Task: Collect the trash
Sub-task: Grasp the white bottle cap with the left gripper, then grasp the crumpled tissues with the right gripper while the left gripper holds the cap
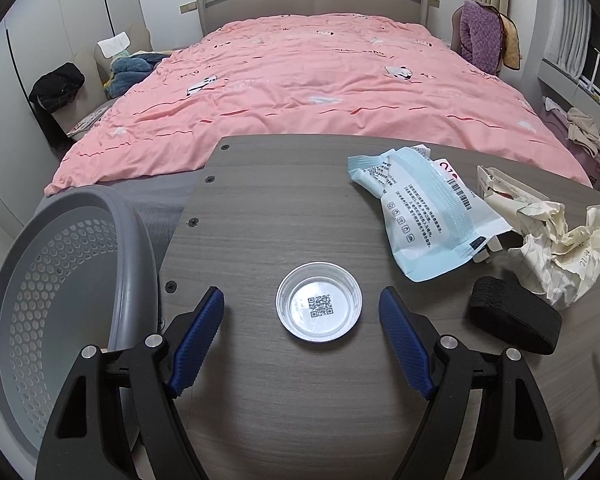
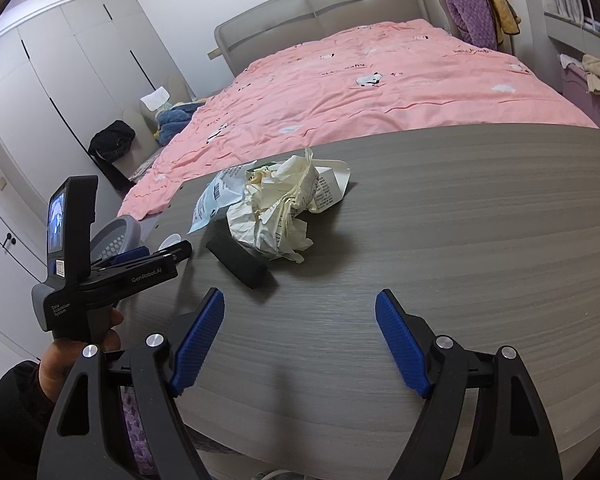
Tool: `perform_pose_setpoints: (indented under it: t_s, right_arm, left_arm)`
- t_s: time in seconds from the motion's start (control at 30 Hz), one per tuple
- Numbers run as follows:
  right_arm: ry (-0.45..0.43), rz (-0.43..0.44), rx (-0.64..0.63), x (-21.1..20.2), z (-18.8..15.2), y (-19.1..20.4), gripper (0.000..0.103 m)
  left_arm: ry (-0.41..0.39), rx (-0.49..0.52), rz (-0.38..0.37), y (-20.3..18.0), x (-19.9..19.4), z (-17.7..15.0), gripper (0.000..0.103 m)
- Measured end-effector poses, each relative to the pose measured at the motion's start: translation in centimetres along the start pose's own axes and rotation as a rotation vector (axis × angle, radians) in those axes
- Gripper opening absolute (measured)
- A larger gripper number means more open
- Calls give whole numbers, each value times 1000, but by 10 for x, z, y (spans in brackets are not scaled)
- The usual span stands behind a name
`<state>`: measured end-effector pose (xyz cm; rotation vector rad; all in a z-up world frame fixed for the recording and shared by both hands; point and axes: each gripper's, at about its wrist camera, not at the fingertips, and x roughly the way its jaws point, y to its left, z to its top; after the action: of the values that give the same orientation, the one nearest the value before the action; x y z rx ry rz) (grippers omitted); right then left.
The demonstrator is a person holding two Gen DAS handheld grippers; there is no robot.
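A small foil cup (image 1: 319, 306) with a QR code inside sits on the grey wood table (image 1: 260, 208), just ahead of my open, empty left gripper (image 1: 302, 300). To its right lie a light blue plastic wrapper (image 1: 424, 216), crumpled cream paper (image 1: 560, 252), a black band roll (image 1: 516, 320) and a white carton (image 1: 504, 188). In the right wrist view my right gripper (image 2: 300, 304) is open and empty above bare table, short of the black roll (image 2: 240, 260), the crumpled paper (image 2: 276, 212), the wrapper (image 2: 216, 196) and the carton (image 2: 328, 188).
A grey perforated basket (image 1: 60, 280) stands off the table's left edge, also in the right wrist view (image 2: 118, 236). The left gripper body (image 2: 100, 264) shows at the left there. A bed with a pink cover (image 1: 312, 80) lies beyond the table.
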<state>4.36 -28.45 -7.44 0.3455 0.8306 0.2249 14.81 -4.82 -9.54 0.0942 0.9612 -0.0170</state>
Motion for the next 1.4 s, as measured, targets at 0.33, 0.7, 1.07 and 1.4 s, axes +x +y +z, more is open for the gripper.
perform_pose_setpoints:
  t_s: [0.33,0.7,1.07,1.4]
  right_arm:
    - [0,0,0,-1,0,0,76]
    - [4,-17,-18,2,7,14,76]
    - [-20,-44,-8,26,35,33,80]
    - [8,-120,39,61,49,39,92]
  left_arm:
    - [-10,2,-34,1,-3,-1,48]
    - [-59,-15,-57,11,-30,-13,40]
    - [-118,-8,-61,20,-58,-26,40]
    - [-139,-13,-55,27,-62,-29,40]
